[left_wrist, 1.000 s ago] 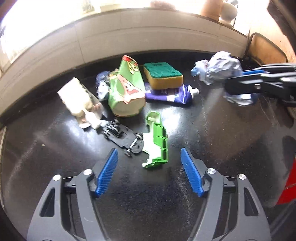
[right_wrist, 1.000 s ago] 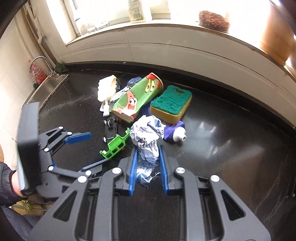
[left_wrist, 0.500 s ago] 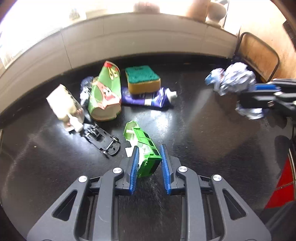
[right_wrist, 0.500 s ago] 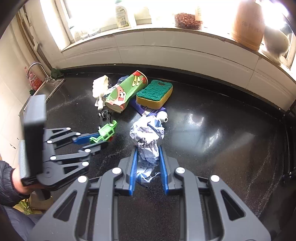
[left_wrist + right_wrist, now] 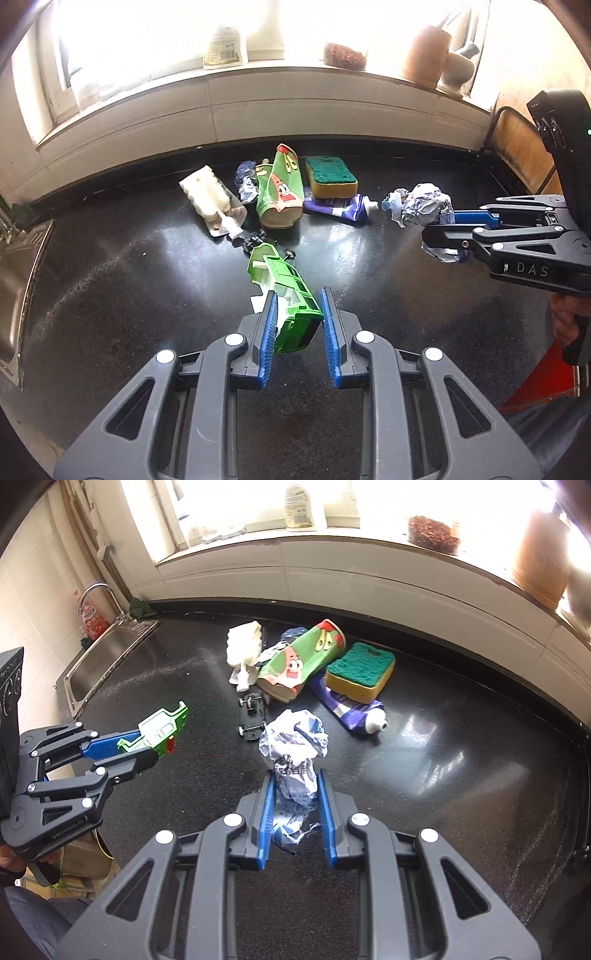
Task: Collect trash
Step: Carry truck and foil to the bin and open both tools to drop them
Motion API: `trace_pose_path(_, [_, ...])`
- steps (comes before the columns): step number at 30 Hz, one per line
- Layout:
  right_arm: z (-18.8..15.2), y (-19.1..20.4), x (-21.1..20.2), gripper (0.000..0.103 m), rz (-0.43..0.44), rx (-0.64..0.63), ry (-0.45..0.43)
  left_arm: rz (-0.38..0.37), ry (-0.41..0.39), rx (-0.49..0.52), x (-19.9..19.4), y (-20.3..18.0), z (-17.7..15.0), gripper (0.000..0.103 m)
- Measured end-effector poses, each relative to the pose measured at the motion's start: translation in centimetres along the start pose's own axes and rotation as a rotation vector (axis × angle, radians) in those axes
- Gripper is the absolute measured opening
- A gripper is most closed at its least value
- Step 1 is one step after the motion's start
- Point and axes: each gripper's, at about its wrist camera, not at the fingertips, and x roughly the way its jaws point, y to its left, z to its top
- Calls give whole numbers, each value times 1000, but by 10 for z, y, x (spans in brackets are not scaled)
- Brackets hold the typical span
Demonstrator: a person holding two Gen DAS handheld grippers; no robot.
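Note:
My left gripper [image 5: 297, 314] is shut on a green plastic toy car shell [image 5: 288, 291] and holds it above the black counter [image 5: 147, 295]; it also shows in the right wrist view [image 5: 162, 731]. My right gripper [image 5: 295, 794] is shut on a crumpled blue-white paper ball [image 5: 293, 746], lifted off the counter; the ball shows in the left wrist view [image 5: 424, 208]. On the counter lie a green cartoon paper cup [image 5: 299, 661], a purple tube [image 5: 351, 709], a white plastic piece [image 5: 243, 650] and a black toy car chassis [image 5: 252, 716].
A yellow-green sponge [image 5: 360, 672] rests on the tube. A steel sink [image 5: 107, 657] is at the counter's left end. A windowsill with a bottle [image 5: 299, 506] and jars runs along the back. A red object [image 5: 543, 380] sits low right.
Both grippers have risen and pulled back from the pile. The left one has lifted the green car shell off the counter; a second ago it was open above it.

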Motion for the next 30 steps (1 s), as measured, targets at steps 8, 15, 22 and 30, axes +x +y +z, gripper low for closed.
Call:
trace_pose_path(8, [18,39,7,23,42,-77,0,62,-28,-46,-23,28,-11,23])
trace_pose_path(15, [50,129,26,23,171,-228,3,210,-69,-196,-77,93,-49,23])
trace_pose_path(22, [53,287,57,23,397,-445,66,430,-26,-425,-138,175,-146,23])
trace_pose_path(30, [-4,450,99,23,590,-652,264,530,75,-702,-170,241,-290,23])
